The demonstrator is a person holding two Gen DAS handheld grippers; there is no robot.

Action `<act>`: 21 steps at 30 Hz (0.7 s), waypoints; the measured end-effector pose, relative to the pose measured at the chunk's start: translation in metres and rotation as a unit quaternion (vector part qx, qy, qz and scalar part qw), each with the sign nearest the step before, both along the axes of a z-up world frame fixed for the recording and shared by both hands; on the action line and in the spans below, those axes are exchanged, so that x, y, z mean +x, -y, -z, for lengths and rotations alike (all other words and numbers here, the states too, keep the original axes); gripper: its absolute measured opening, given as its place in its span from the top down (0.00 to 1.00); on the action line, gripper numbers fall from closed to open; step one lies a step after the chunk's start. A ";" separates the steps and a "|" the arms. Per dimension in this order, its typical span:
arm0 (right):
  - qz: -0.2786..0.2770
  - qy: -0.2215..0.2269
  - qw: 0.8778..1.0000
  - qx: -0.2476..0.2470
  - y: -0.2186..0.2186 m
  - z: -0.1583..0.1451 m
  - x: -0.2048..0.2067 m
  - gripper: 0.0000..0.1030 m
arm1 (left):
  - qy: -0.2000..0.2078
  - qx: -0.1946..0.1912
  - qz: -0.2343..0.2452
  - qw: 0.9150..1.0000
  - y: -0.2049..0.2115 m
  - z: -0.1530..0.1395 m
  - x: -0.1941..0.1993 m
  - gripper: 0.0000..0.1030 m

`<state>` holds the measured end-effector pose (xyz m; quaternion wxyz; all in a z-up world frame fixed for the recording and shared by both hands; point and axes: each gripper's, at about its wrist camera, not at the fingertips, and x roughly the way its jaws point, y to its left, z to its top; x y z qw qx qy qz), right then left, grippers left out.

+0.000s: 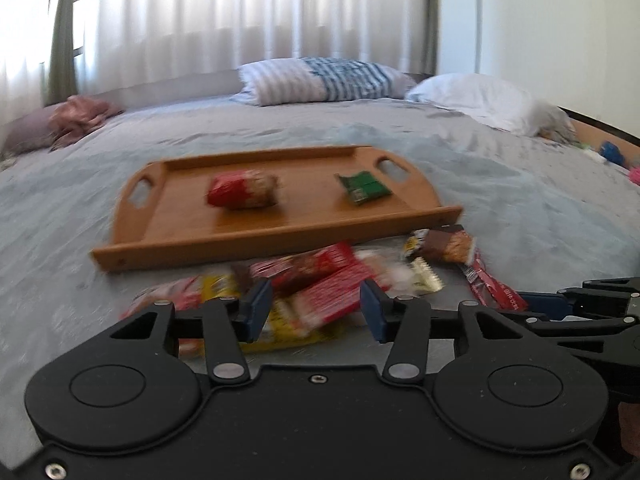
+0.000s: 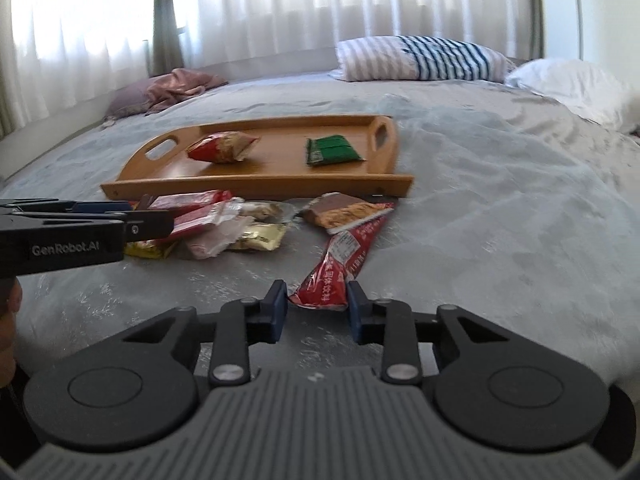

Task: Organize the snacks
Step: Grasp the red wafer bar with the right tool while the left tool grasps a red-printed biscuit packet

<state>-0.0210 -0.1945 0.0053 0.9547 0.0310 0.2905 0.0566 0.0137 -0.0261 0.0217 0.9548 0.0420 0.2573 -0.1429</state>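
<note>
A wooden tray (image 1: 280,240) (image 2: 260,186) lies on the grey bedspread. It carries a red-and-beige snack bag (image 1: 242,190) (image 2: 222,146) and a green packet (image 1: 362,186) (image 2: 332,151). In front of it lies a heap of red and yellow packets (image 1: 320,276) (image 2: 208,216), with a brown-orange packet (image 1: 444,244) (image 2: 344,210) to its right. My left gripper (image 1: 316,310) hovers open over the heap, a red packet (image 1: 328,300) between its pads but blurred like the bed. My right gripper (image 2: 318,306) is shut on the near end of a long red packet (image 2: 340,256).
A striped pillow (image 1: 320,80) and a white pillow (image 1: 480,100) lie at the head of the bed. A pink cloth (image 2: 176,86) sits far left by the curtains. A small blue object (image 1: 610,152) lies at the right edge.
</note>
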 end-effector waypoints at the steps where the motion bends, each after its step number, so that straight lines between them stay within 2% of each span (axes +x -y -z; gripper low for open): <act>1: 0.007 0.001 1.000 -0.002 0.001 0.000 -0.001 0.66 | 0.001 0.002 0.006 1.000 0.004 0.000 0.002 0.55; 11: 0.043 -0.002 0.999 0.000 0.018 0.002 -0.004 0.63 | -0.005 0.015 0.010 1.000 0.020 0.008 0.021 0.53; 14: 0.051 0.005 0.999 0.008 0.019 0.001 -0.005 0.54 | -0.018 0.012 0.028 0.999 0.020 0.010 0.016 0.53; 16: 0.054 0.010 0.998 0.016 0.021 0.001 -0.005 0.52 | -0.028 0.008 0.034 0.999 0.021 0.012 0.012 0.55; 17: 0.056 0.012 0.998 0.020 0.022 0.000 -0.005 0.45 | -0.031 0.009 0.033 0.999 0.021 0.012 0.010 0.58; 21: 0.058 0.016 0.998 0.032 0.025 -0.002 -0.002 0.40 | -0.038 0.005 0.033 0.999 0.018 0.011 0.004 0.60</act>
